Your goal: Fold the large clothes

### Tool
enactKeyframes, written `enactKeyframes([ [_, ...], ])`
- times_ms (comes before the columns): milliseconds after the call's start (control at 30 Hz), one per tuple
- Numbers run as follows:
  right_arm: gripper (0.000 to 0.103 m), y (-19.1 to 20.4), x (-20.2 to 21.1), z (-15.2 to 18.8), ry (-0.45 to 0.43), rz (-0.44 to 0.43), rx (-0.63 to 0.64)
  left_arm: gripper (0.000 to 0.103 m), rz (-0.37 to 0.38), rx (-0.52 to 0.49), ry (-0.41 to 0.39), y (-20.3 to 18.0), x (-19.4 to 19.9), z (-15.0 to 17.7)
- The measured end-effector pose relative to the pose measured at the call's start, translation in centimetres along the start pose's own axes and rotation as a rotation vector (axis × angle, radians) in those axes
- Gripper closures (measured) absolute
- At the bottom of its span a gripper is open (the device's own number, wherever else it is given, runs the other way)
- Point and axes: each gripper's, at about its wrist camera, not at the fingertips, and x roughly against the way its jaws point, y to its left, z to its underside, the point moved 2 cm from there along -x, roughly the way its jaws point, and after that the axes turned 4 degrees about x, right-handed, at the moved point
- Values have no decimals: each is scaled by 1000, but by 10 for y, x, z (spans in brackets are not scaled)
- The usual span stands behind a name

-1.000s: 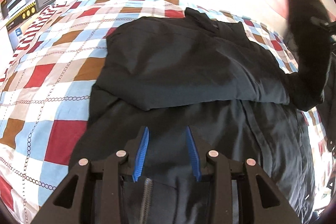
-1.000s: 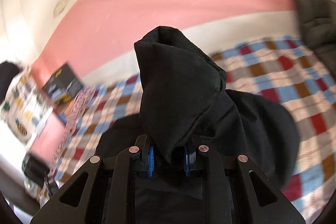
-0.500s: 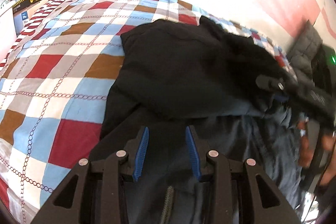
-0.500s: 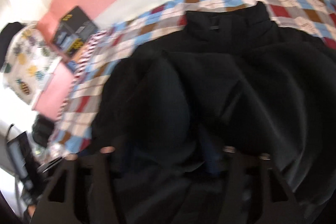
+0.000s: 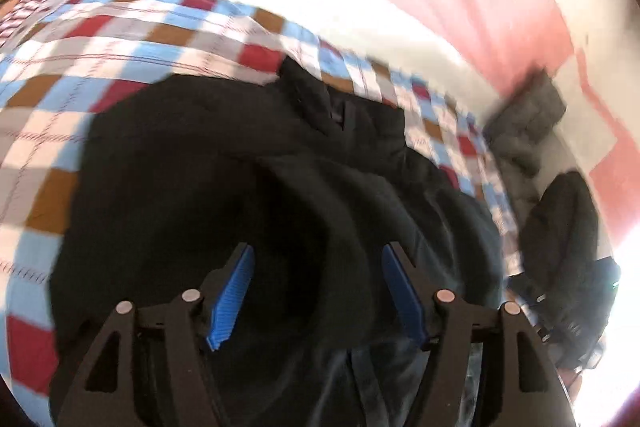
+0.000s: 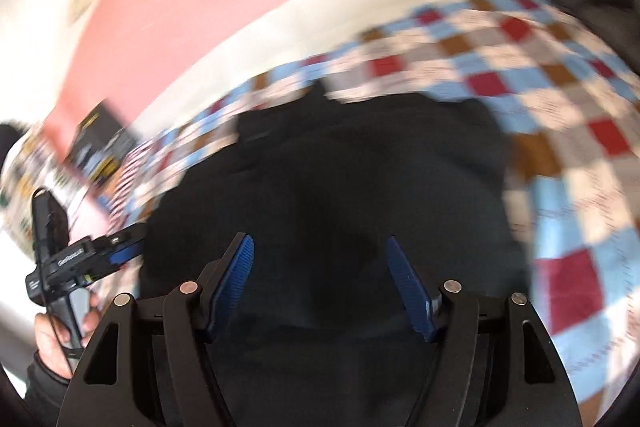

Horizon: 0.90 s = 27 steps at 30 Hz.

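A large black jacket [image 5: 240, 167] lies spread on a checked bedspread [image 5: 120, 27], collar towards the far wall. My left gripper [image 5: 316, 267] hovers over its near middle. Its blue pads are apart and closing a little, and no cloth is pinched between them. In the right wrist view the same jacket [image 6: 360, 167] fills the centre. My right gripper [image 6: 320, 259] stands open just above it, pads wide apart with only flat fabric beneath. The left gripper [image 6: 120, 247] also shows at the left edge of that view, held by a hand [image 6: 52, 339]. Both views are blurred by motion.
A grey padded garment [image 5: 528, 123] sits at the far right corner of the bed, by the pink and white wall. A dark printed box [image 6: 96, 143] leans at the far left. A dark sleeve [image 5: 560, 227] shows at the right edge. Bedspread [image 6: 560, 107] lies bare around the jacket.
The right gripper let go of the fold of jacket it held up, sank towards the bed and now stands open. The left gripper swung right over the jacket, and its jaws look wider.
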Motion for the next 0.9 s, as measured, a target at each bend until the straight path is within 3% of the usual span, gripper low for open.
enactKeyframes([
  [33,47,-18,3,0,-9,28,-38,85,-36,-29,24,-4,-14,0],
  [67,63,-28,6,-2,-11,46,-51,97,-54,-43,48,-4,-22,0],
  [167,79,-52,10,-5,-14,107,-77,97,-90,-42,-51,4,-8,-3],
  [233,80,-53,6,-6,-18,120,-56,98,-116,-22,-98,19,3,-4],
  [367,80,-47,-30,2,36,140,18,97,-182,-21,-45,40,-16,4],
  [433,80,-51,-64,12,113,162,40,97,-203,-55,-44,40,-23,8],
  [500,82,-52,-71,13,112,168,65,97,-211,-66,-56,39,-22,9],
  [600,82,-50,-61,6,138,175,67,97,-205,-46,-61,43,-8,13],
  [700,82,-54,-31,-6,68,139,42,93,-177,-34,-116,42,20,11],
  [767,81,-60,-14,-15,23,156,35,93,-200,-38,-173,38,40,7],
  [900,81,-66,-22,-35,10,185,47,93,-152,-73,-197,11,43,-7],
])
